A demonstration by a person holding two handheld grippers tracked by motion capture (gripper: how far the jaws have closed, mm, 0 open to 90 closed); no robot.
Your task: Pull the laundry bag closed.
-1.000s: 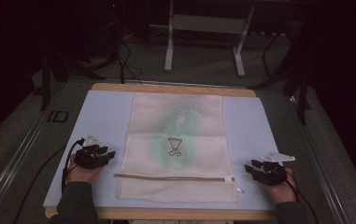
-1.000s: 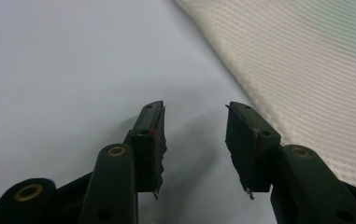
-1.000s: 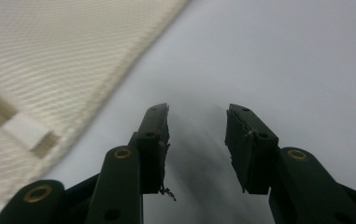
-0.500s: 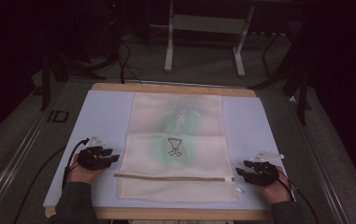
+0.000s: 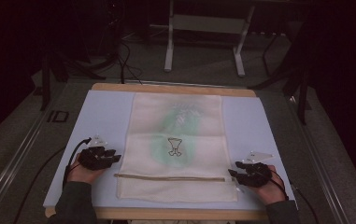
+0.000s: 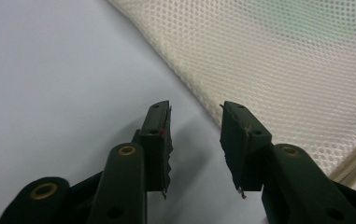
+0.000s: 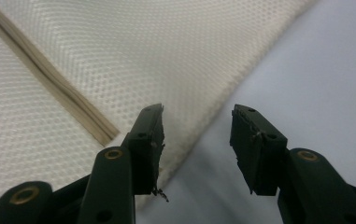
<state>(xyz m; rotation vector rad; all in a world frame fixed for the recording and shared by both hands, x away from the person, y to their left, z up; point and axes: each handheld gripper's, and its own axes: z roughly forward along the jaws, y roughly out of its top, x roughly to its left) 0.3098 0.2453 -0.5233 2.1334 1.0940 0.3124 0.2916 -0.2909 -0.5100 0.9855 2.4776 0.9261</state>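
A dim room with a grey floor surrounds the table (image 5: 175,88), whose wooden edge frames a pale blue mat (image 5: 101,116); beyond the table's far edge stand the metal legs of a white frame (image 5: 203,42), and dark cables run across the floor to the left of it.

A cream mesh bag (image 5: 178,144) lies flat on the middle of the mat, long side running away from the person; a green shape and a small dark outlined figure (image 5: 174,146) show through its mesh near the centre; a tan zipper (image 5: 168,177) crosses the bag close to its near edge.

The left gripper (image 5: 112,157) is held in the person's left hand (image 5: 82,171) just beside the bag's left edge, a little farther up than the zipper; in the left gripper view its jaws stand apart with a clear gap, holding nothing, above the blue mat, with the bag (image 6: 278,60) edge running diagonally just ahead of them.

The right gripper (image 5: 234,173) sits in the right hand (image 5: 269,186) at the bag's right edge, level with the zipper's end; in the right gripper view its jaws are spread and empty, straddling the bag (image 7: 143,56) edge, one jaw over mesh and the other over the mat, the zipper (image 7: 49,74) ending just beside the mesh-side jaw; whether either jaw touches the fabric cannot be told.
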